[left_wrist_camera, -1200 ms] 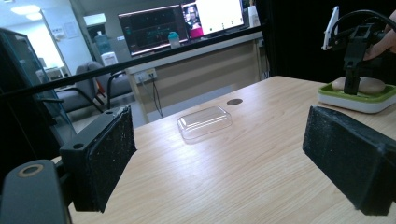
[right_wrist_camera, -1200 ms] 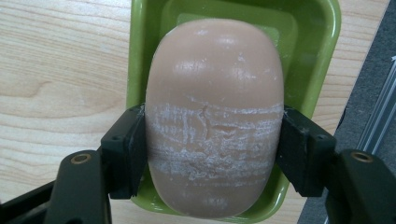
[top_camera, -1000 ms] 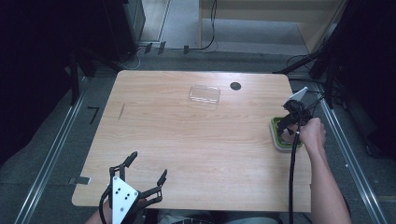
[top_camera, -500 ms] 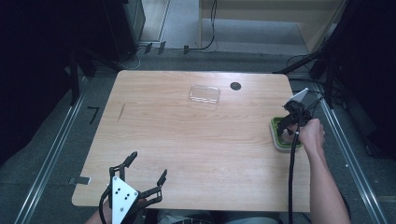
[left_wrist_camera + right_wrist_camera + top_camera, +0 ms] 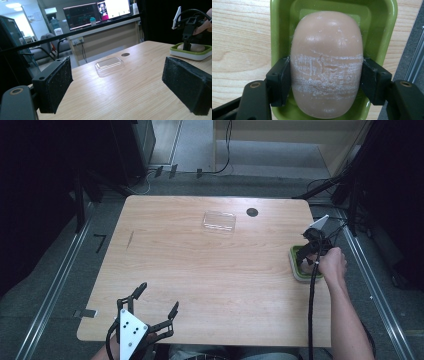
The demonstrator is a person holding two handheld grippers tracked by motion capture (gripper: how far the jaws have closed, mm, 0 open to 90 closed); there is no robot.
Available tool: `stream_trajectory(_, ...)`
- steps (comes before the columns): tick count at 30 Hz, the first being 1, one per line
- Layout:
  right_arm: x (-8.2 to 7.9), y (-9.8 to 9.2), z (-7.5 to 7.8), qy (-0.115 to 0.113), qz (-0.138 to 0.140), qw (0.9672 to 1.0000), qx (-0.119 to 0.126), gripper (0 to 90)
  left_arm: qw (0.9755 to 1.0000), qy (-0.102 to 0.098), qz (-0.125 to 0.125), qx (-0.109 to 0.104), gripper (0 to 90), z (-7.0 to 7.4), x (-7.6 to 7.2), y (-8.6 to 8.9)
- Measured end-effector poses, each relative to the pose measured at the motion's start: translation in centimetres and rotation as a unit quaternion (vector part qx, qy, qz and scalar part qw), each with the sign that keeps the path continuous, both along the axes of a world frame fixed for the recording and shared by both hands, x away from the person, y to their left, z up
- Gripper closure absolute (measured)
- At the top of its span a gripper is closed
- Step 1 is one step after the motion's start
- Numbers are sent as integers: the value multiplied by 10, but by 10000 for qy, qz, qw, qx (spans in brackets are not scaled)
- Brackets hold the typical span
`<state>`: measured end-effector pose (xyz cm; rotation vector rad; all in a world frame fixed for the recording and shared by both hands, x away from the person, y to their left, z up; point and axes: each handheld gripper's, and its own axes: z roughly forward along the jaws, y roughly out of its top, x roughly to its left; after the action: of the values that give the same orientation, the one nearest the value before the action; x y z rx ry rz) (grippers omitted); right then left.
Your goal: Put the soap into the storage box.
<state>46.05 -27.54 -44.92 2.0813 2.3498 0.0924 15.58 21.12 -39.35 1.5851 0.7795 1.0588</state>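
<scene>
Right claw (image 5: 325, 82) had its two black jaws clamped across the waist of the smooth, peach-coloured oval bar of soap (image 5: 327, 62), one pad on each long flank. That bar lay in a green plastic soap dish with a white base (image 5: 296, 265), which sat near the worktop's (image 5: 200, 270) edge at about three o'clock in the high view. White scuffed streaks ran across the bar between the pads; they suggested a waxy surface that marks easily. By my judgement the bar would be firm but slick, moderately heavy for its size, and apt to squirt out if squeezed near a rounded end. The broad middle, where the pads sat, looked the safest place to hold. The dish was light and might lift along if the soap stuck to it. Left claw (image 5: 155, 301) hovered at about seven o'clock, jaws wide apart and holding nothing. A clear rectangular plastic lid (image 5: 219, 221) rested at twelve o'clock, beside a small dark round hole (image 5: 252, 212).
</scene>
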Motion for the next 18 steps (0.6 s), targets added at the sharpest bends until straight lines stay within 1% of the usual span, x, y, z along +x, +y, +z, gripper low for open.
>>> stream_trajectory(18,0,1,-2,52,9,10000,-58,338,10000,-11,0,3,99,0,0,0)
